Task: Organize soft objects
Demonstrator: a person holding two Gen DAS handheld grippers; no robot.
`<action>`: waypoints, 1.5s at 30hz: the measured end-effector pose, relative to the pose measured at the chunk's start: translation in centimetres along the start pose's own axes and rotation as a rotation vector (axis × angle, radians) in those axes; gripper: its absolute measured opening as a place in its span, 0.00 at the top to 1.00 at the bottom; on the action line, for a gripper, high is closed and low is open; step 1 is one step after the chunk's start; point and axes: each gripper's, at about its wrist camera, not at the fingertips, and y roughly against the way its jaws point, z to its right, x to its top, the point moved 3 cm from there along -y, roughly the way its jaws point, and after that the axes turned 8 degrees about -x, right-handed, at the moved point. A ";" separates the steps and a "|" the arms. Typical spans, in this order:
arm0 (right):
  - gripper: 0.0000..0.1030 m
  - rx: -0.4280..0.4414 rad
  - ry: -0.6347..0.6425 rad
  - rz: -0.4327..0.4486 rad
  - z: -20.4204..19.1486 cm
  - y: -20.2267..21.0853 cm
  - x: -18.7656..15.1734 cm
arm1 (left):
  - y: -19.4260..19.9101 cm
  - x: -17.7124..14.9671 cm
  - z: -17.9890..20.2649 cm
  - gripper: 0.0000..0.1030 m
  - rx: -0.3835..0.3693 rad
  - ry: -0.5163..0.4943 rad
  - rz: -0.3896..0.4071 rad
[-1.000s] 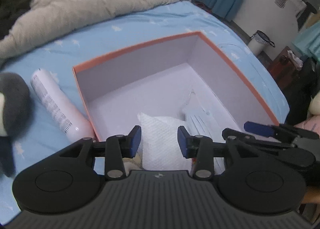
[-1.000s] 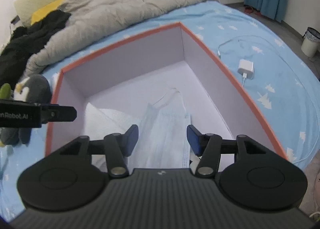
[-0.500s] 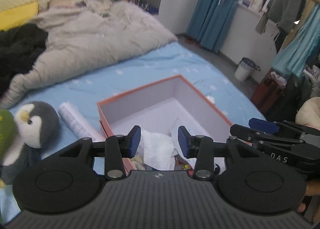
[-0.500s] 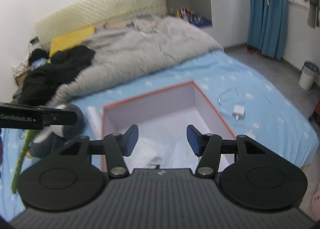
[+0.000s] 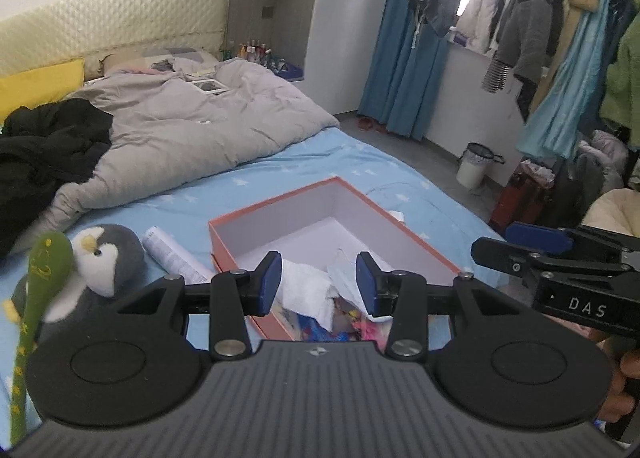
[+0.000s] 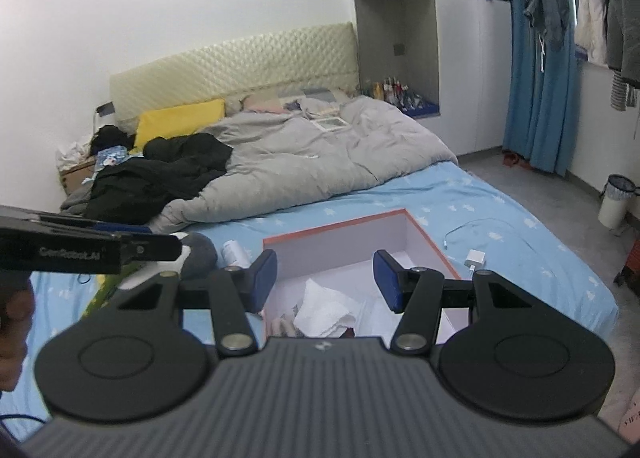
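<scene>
Grippers, left gripper (image 5: 318, 282) and right gripper (image 6: 325, 280), gape half-open, empty, above box (image 5: 404, 230).

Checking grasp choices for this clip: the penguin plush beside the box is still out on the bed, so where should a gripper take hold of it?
Probably the penguin plush by its rounded head, from above with the left gripper, which is open and empty. The head sits uppermost and exposed, while a green toy leans across its left side.

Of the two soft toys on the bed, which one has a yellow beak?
The grey penguin left of the box. The other toy is a long green one with yellow dots and no beak.
</scene>
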 end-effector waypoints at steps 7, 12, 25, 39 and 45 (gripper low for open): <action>0.45 -0.022 -0.023 0.004 -0.1 2.9 -2.8 | 2.4 -4.0 2.2 0.54 -0.005 0.003 0.028; 0.45 -0.033 -0.049 -0.025 -0.4 4.6 -5.4 | 5.0 -6.1 4.0 0.54 0.006 -0.026 0.060; 0.45 -0.069 -0.071 -0.016 -0.7 8.3 -8.9 | 6.4 -10.7 5.6 0.54 0.005 0.011 0.041; 0.45 -0.027 -0.109 -0.034 -0.8 8.4 -9.5 | 7.0 -11.3 6.0 0.54 0.014 0.018 0.049; 0.45 -0.028 -0.099 -0.029 -0.8 8.5 -9.5 | 7.2 -10.8 5.5 0.54 0.021 0.024 0.053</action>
